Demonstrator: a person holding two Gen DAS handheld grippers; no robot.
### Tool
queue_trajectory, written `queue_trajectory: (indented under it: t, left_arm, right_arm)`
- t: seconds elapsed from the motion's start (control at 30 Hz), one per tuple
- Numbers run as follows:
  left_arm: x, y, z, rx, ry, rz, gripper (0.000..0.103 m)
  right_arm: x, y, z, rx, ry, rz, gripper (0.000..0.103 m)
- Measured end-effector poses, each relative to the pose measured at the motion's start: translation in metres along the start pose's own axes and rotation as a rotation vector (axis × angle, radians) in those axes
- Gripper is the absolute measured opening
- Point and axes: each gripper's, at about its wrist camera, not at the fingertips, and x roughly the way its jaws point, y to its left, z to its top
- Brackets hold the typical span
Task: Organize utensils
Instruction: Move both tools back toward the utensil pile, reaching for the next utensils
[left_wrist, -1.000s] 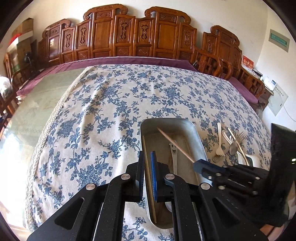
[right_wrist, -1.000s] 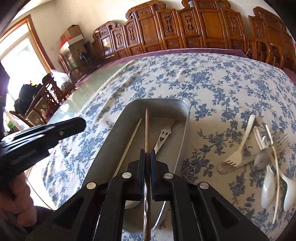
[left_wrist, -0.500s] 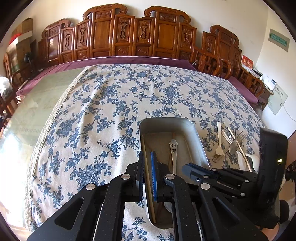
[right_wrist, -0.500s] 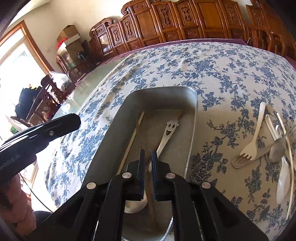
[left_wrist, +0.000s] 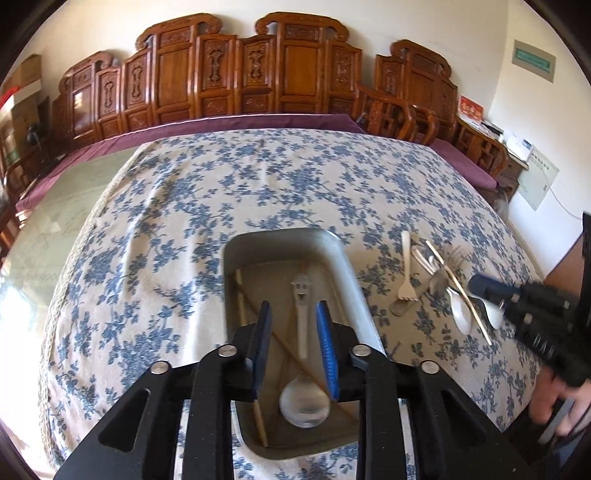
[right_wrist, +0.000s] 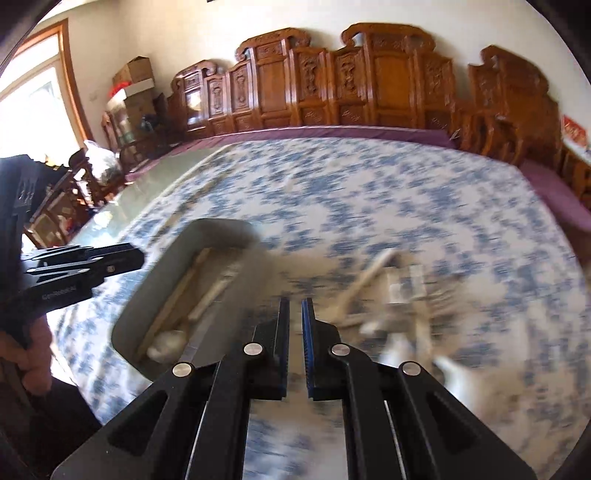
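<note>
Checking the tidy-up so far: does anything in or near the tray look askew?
Yes. In the tray, one chopstick lies diagonally across the floor, under the smiley spoon, not parallel to the other chopstick along the left wall. The pile of cutlery right of the tray is a crossed tangle.

Daylight enters from a window (right_wrist: 35, 107) at the left of the right wrist view, overexposed to white. Glare lies on the glass tabletop (left_wrist: 40, 236) in the left wrist view. That view is sharp and evenly bright. The right wrist view is heavily motion-blurred: the floral tablecloth (right_wrist: 369, 206) and loose utensils (right_wrist: 391, 306) smear (gripper body stays crisp). Both views show fisheye bending of the carved wooden chairs (left_wrist: 295, 70) and dark vignetted corners.
</note>
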Motion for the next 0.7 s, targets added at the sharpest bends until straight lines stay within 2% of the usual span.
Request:
queue_trajectory:
  t: [0.1, 0.23, 0.3, 0.4, 0.5, 0.63, 0.7]
  left_arm:
    - [0.001, -0.010, 0.000, 0.008, -0.002, -0.017, 0.047]
    - [0.006, -0.028, -0.003, 0.032, -0.001, -0.038, 0.052]
    - [0.010, -0.038, -0.004, 0.049, 0.001, -0.051, 0.060]
    - [0.012, -0.050, -0.004, 0.078, 0.001, -0.059, 0.060]
    - [0.013, -0.063, -0.004, 0.102, -0.003, -0.066, 0.060]
    - [0.017, -0.081, 0.000, 0.122, -0.002, -0.081, 0.060]
    - [0.022, -0.092, 0.003, 0.136, 0.010, -0.083, 0.056]
  right_arm:
    - [-0.002, -0.029, 0.003, 0.020, -0.003, -0.047, 0.010]
    - [0.001, -0.051, 0.008, 0.026, -0.023, -0.096, 0.010]
    - [0.004, -0.060, 0.008, 0.033, -0.030, -0.107, 0.010]
    - [0.006, -0.074, 0.002, 0.053, -0.031, -0.118, 0.010]
    - [0.008, -0.089, -0.005, 0.076, -0.027, -0.125, 0.016]
    - [0.009, -0.104, -0.013, 0.091, -0.011, -0.128, 0.017]
    - [0.010, -0.113, -0.016, 0.089, -0.002, -0.129, 0.017]
